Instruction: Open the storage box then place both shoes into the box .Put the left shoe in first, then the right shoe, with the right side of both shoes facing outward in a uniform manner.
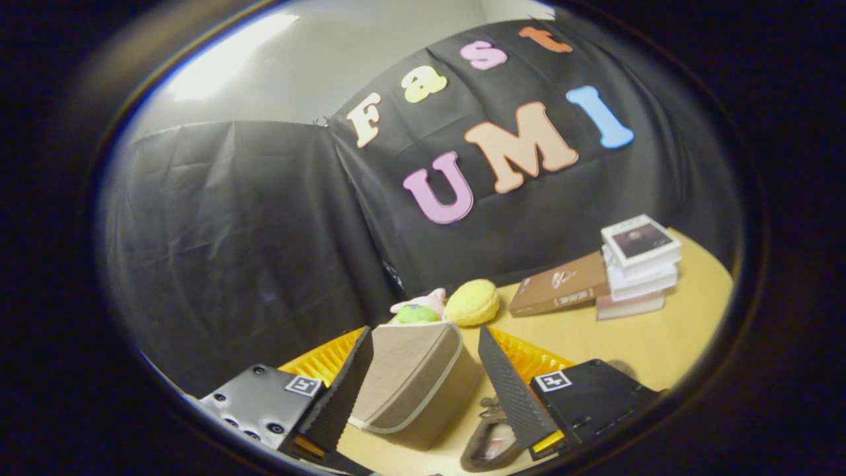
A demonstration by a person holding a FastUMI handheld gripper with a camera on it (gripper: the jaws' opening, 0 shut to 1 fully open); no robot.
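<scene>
Low in the frame, the gripper (423, 370) has its fingers spread wide, holding nothing. Between them stands a beige storage box (413, 387) on the table (634, 344). A shoe (492, 443) lies lower right, under the right finger.

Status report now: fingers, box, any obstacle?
Gripper open, fingers either side of the grey box. Lid looks shut. Shoe below right finger. Plush toys beyond.

wall (251, 218): black cloth | table (634, 344): pale wood | ceiling light (225, 59): bright
</scene>
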